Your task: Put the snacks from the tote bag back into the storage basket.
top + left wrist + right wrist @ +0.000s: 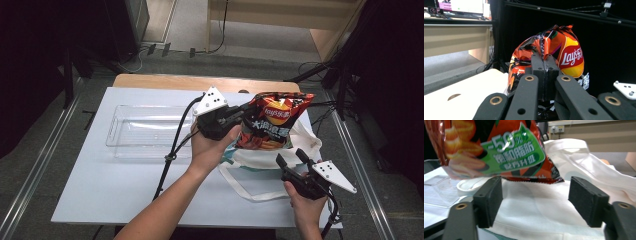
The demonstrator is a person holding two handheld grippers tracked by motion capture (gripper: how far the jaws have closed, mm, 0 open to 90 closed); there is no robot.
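A red and orange Lay's chip bag hangs upright above a white tote bag lying on the table. My left gripper is shut on the chip bag's left edge, its jaws pressed together on the crimped seam. My right gripper stands open near the table's front right, over the tote's lower edge. In the right gripper view the chip bag's lower end hovers just above the tote bag, beyond the two wide-apart pads.
A clear plastic tray lies on the white table cover to the left of the left hand. The tote's handle straps loop toward the front edge. A wooden desk stands beyond the table.
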